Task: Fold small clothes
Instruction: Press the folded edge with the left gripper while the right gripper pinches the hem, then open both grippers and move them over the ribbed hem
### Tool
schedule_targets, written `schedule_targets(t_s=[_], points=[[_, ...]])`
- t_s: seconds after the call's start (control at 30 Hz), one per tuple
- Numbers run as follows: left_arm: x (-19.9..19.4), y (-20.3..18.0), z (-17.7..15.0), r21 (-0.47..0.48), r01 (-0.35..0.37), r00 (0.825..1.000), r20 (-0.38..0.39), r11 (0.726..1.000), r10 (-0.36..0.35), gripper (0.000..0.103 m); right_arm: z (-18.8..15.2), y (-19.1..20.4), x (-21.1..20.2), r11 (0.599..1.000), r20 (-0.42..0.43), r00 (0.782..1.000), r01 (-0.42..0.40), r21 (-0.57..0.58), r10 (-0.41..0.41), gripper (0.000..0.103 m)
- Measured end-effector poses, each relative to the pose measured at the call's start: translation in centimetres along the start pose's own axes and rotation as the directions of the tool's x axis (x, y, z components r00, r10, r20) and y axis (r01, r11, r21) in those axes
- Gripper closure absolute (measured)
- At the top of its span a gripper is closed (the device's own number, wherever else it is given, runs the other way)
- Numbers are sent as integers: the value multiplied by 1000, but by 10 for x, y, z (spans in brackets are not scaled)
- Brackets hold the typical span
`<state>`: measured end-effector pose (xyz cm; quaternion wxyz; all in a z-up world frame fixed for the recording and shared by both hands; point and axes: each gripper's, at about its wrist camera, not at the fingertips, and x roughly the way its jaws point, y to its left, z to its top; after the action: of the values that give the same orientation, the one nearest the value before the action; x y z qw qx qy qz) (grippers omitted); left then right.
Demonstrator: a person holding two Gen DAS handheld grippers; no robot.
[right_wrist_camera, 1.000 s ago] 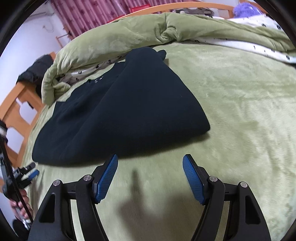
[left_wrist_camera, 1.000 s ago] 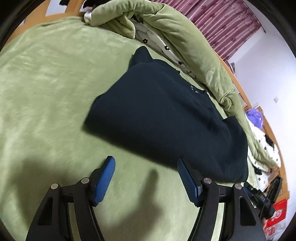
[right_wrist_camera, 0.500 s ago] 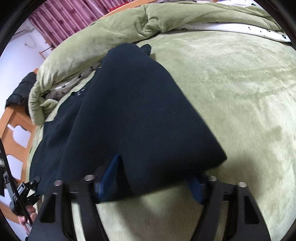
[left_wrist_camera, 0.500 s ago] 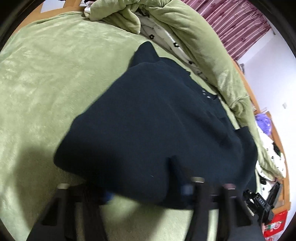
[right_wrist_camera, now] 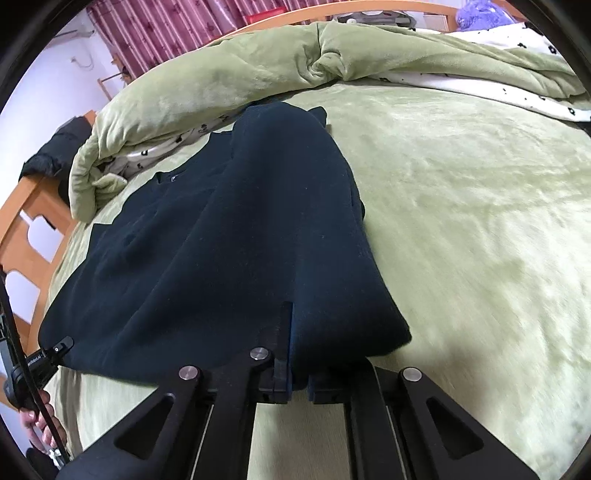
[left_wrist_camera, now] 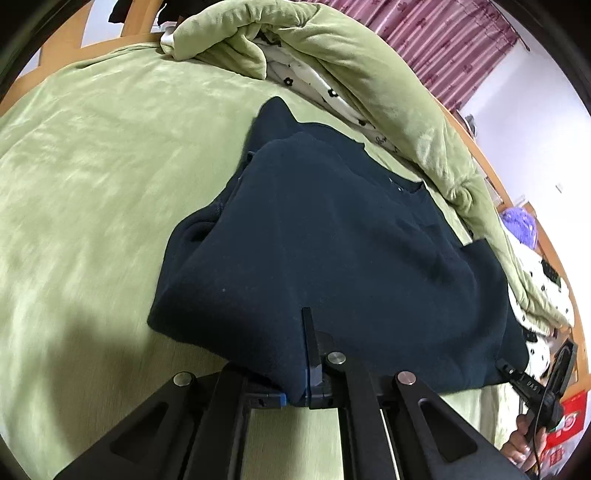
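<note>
Claws (left_wrist_camera: 295, 373) (right_wrist_camera: 295, 365) on garment (left_wrist_camera: 332, 240) hem.

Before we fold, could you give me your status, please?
Left gripper, right gripper shut on dark garment near edge. Nothing blocking.

The right tongs (right_wrist_camera: 295, 373) pinch the near edge of the dark sweater (right_wrist_camera: 229, 236). It lies on the green bed (right_wrist_camera: 461, 221), maybe folded over, beside a bunched green blanket (right_wrist_camera: 229, 74).

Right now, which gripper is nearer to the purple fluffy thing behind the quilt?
Right. The purple fluffy thing lies ahead-right of the right gripper; the left gripper holds the dark garment farther left, away from it.
</note>
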<state>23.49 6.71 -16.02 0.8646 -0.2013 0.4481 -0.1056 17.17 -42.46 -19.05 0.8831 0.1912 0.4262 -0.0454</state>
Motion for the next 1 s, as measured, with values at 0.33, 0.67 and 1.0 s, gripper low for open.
schedule_targets(t_s=[0.33, 0.67, 1.0], points=[[-62, -2, -62, 69, -44, 999, -17, 997, 46, 97, -68, -14, -70, 999, -10, 1000, -9, -40, 8, 99], [-89, 3, -92, 67, -62, 998, -15, 996, 63, 91, -118, -35, -107, 999, -41, 999, -29, -34, 28, 92], [-147, 5, -106, 164, -160, 985, 88, 973, 148, 60, -122, -54, -148, 998, 16, 999, 37, -55, -36, 70]])
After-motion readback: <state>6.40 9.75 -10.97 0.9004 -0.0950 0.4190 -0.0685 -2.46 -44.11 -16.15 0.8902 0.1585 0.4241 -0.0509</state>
